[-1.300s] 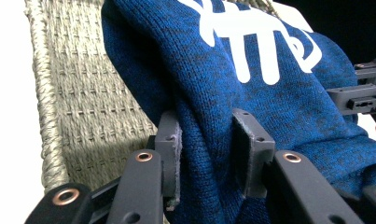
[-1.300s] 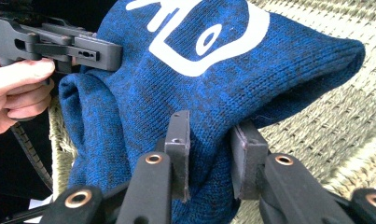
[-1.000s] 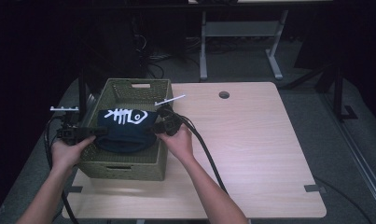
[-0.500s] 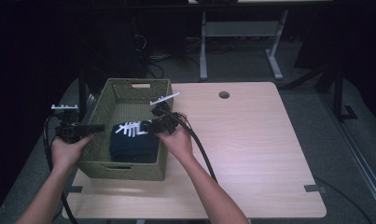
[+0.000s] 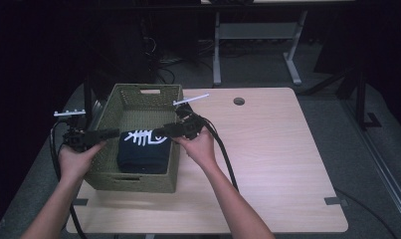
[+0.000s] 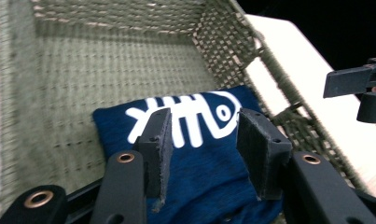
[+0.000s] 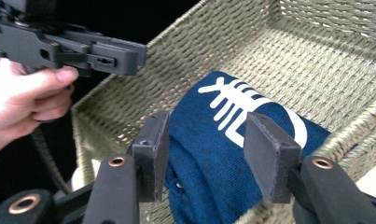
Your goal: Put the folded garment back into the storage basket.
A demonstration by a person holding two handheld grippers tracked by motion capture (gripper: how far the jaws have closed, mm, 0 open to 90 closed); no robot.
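Folded navy cloth lying in the woven basket, both claws spread and empty over it.

Nearest the person, the left gripper (image 5: 111, 133) sits over the basket's left wall with its jaws set wide, nothing between the pads (image 6: 158, 140); just past its tips lies the folded navy cloth (image 6: 209, 163), white fish-bone print up. The right gripper (image 5: 160, 132) comes in from the opposite rim, jaws equally wide and empty, the cloth directly below and ahead of them. The cloth looks soft, light and limp, likely to sag and unfold if lifted by one corner; pinching a thick folded edge on each side seems the surest hold. Beyond both claws the woven basket (image 5: 138, 94) floor lies bare toward its far wall.
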